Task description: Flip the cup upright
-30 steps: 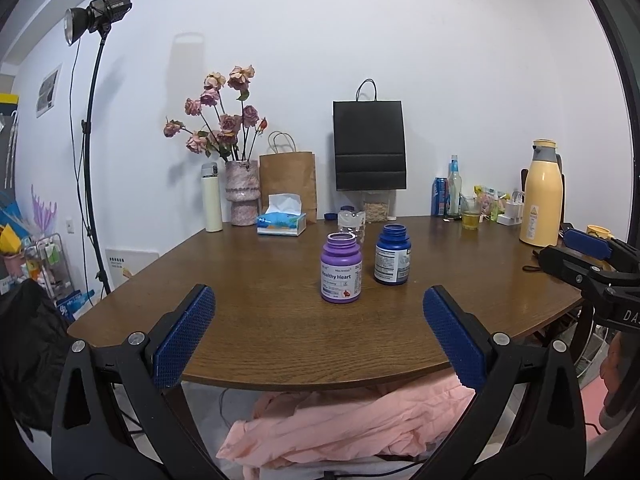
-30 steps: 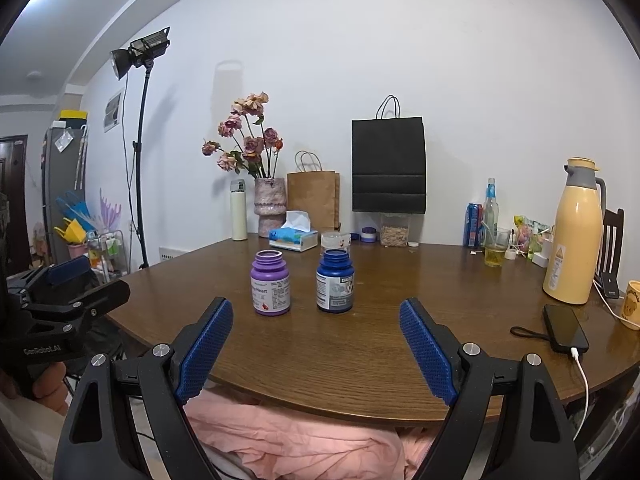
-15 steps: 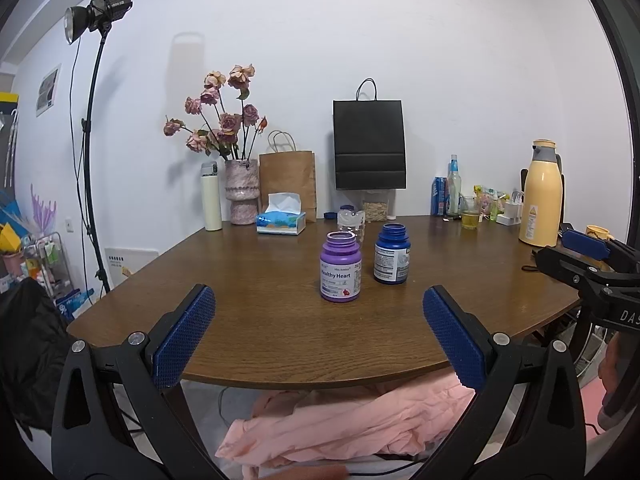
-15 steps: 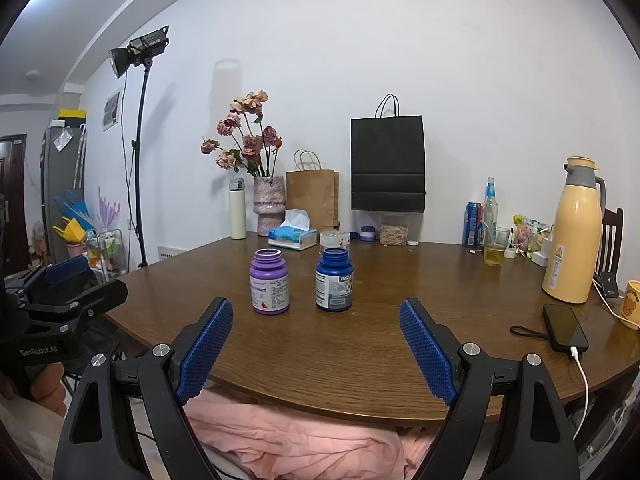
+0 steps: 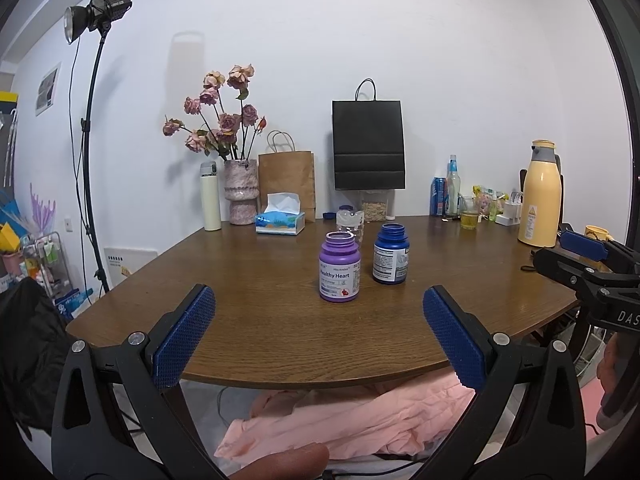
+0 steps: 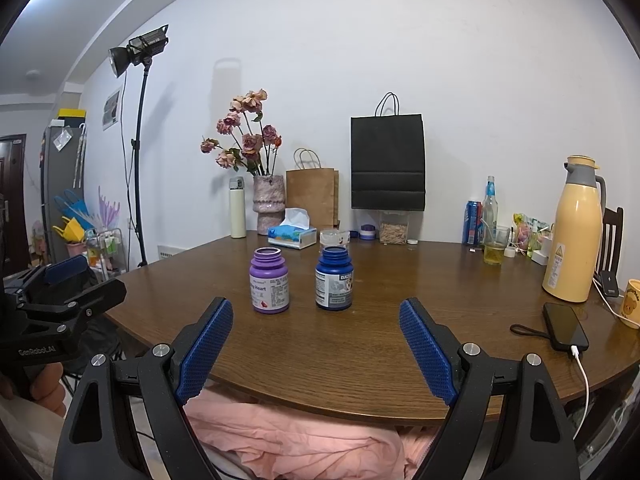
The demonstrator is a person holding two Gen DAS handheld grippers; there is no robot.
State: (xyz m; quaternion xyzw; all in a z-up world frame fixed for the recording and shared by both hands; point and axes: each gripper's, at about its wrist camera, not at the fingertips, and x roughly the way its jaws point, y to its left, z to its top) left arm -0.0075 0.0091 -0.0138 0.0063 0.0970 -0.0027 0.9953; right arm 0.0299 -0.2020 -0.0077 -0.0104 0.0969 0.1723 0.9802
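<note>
A purple bottle (image 5: pixel 339 267) and a blue bottle (image 5: pixel 390 254) stand upright, open-topped, side by side near the middle of the brown table (image 5: pixel 280 320). Both show in the right wrist view too, the purple bottle (image 6: pixel 269 286) left of the blue bottle (image 6: pixel 334 279). A clear glass cup (image 5: pixel 350 221) stands behind them, also in the right wrist view (image 6: pixel 334 237); I cannot tell which way up it is. My left gripper (image 5: pixel 318 334) is open and empty at the table's near edge. My right gripper (image 6: pixel 316 344) is open and empty, likewise short of the bottles.
At the back stand a vase of flowers (image 5: pixel 239 192), a tissue box (image 5: pixel 280 222), a brown bag (image 5: pixel 286 184), a black bag (image 5: pixel 368 146) and a white flask (image 5: pixel 211 196). A yellow thermos (image 6: pixel 574 232), a phone on a cable (image 6: pixel 565 326) and a glass of tea (image 6: pixel 495 245) are right.
Almost nothing differs. Both grippers stay open in the same place; the views have only drifted slightly.
</note>
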